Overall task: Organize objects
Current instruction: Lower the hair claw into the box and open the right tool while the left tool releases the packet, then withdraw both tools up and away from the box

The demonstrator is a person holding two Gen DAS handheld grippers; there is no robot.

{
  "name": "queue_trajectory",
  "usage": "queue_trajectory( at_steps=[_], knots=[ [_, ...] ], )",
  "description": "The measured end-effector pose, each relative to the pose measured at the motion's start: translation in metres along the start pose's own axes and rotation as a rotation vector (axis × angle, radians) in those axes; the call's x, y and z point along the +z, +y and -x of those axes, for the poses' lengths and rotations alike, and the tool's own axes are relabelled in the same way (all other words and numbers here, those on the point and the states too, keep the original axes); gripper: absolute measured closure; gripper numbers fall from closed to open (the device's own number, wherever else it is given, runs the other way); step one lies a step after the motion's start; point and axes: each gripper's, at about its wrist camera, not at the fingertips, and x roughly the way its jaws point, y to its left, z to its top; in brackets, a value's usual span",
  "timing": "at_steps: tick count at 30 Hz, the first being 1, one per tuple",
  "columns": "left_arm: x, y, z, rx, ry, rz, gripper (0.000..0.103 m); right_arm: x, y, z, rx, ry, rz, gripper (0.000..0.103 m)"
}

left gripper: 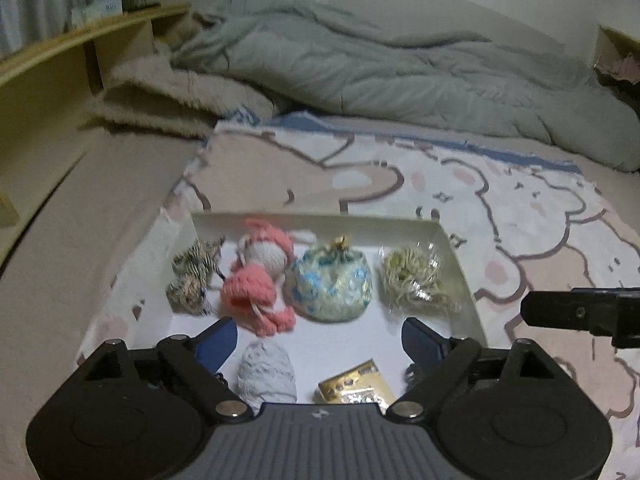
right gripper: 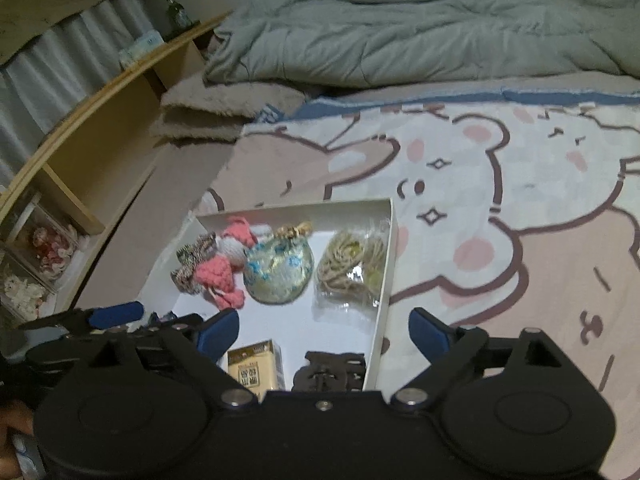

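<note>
With both the left gripper (left gripper: 318,336) and right gripper (right gripper: 324,330) spread wide and empty above the shallow white cardboard box (left gripper: 460,256), the soft, light pink-and-white crocheted doll (left gripper: 260,280) inside looks easiest pinched at its body

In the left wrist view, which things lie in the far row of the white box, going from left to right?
striped bow → pink and white knitted doll → blue-patterned pouch → bagged twine bundle
</note>
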Motion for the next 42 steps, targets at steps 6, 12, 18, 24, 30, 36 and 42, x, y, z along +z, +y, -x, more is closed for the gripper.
queue_trajectory(
  at_steps=[6, 12, 18, 24, 30, 36, 42],
  knots=[
    [0.011, 0.001, 0.032, -0.001, -0.061, 0.041, 0.01, 0.008, 0.001, 0.029, -0.004, -0.057, 0.047, 0.007],
    [0.01, -0.001, 0.065, 0.015, -0.124, 0.044, 0.006, 0.016, -0.003, 0.064, -0.01, -0.106, 0.079, 0.002],
    [0.002, -0.015, 0.094, 0.059, -0.185, 0.01, 0.002, 0.014, -0.008, 0.096, -0.039, -0.14, 0.129, 0.0],
    [-0.007, -0.03, 0.117, 0.042, -0.221, -0.018, 0.0, 0.004, -0.007, 0.121, -0.046, -0.162, 0.18, 0.0],
    [-0.017, -0.041, 0.126, 0.013, -0.199, -0.035, 0.0, -0.012, -0.005, 0.137, -0.048, -0.176, 0.223, 0.0],
    [-0.029, -0.047, 0.131, 0.005, -0.176, -0.031, 0.0, -0.025, -0.007, 0.145, -0.044, -0.2, 0.235, 0.0],
    [-0.039, -0.046, 0.134, 0.031, -0.184, -0.033, 0.0, -0.033, -0.012, 0.14, -0.07, -0.192, 0.24, 0.0]
  ],
)
